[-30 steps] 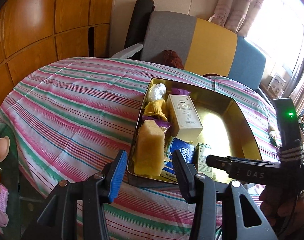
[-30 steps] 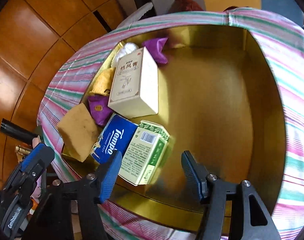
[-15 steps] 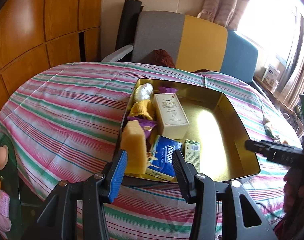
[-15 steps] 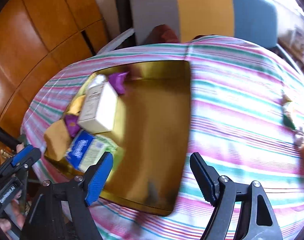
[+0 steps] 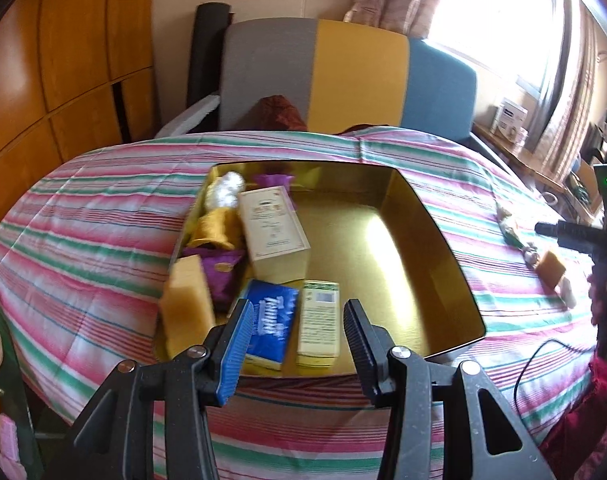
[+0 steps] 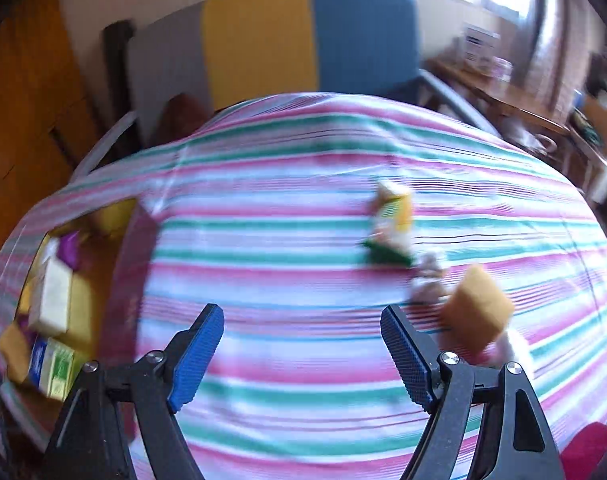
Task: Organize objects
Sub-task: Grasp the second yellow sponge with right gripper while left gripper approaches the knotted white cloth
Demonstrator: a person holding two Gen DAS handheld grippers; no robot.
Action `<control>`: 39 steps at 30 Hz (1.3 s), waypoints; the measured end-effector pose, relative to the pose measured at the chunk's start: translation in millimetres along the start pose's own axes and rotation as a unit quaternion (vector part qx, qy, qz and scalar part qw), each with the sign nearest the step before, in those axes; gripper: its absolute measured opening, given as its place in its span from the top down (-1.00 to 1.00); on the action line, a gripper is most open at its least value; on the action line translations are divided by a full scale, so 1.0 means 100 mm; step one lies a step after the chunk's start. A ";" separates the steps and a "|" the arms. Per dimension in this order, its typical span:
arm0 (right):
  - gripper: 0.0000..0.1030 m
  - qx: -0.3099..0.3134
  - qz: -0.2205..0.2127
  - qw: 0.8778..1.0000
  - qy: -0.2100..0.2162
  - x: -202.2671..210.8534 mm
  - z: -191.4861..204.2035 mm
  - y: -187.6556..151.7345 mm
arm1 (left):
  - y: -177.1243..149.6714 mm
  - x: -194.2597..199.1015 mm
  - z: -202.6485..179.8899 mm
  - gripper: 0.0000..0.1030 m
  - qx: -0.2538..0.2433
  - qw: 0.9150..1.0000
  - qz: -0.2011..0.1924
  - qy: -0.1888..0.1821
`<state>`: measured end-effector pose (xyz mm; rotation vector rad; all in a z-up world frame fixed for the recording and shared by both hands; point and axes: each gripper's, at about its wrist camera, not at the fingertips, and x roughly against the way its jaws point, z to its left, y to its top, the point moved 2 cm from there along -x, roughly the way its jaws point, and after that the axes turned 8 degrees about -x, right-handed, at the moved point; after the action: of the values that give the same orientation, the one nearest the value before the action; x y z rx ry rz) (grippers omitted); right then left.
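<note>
Right gripper point(image 6: 301, 354) gaping, empty (left gripper point(image 5: 295, 346) too); I'm fetching loose items. Next: sponge point(image 6: 477, 314), then gold tray point(image 5: 435, 220).

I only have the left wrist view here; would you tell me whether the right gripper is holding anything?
Observer: No. In the right wrist view the right gripper is open over the pink-and-green striped tablecloth, with nothing between its blue pads.
Operator: Thank you. Which loose item lies closest to its fingers?
Observer: The tan sponge block, which sits just outside the finger on the picture's right. The yellow-and-green packet lies farther ahead on the cloth.
</note>
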<state>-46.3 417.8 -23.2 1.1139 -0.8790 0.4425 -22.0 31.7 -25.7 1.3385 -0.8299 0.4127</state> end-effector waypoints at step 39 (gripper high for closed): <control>0.15 -0.071 0.034 0.990 -0.120 -0.57 -1.21 0.24 | 0.74 -0.86 -2.21 0.09 -0.128 0.974 0.055 -0.176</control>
<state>-50.9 543.7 -74.5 1.0211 -1.1452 0.2995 -66.5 275.6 -40.2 1.1406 -1.2135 0.1463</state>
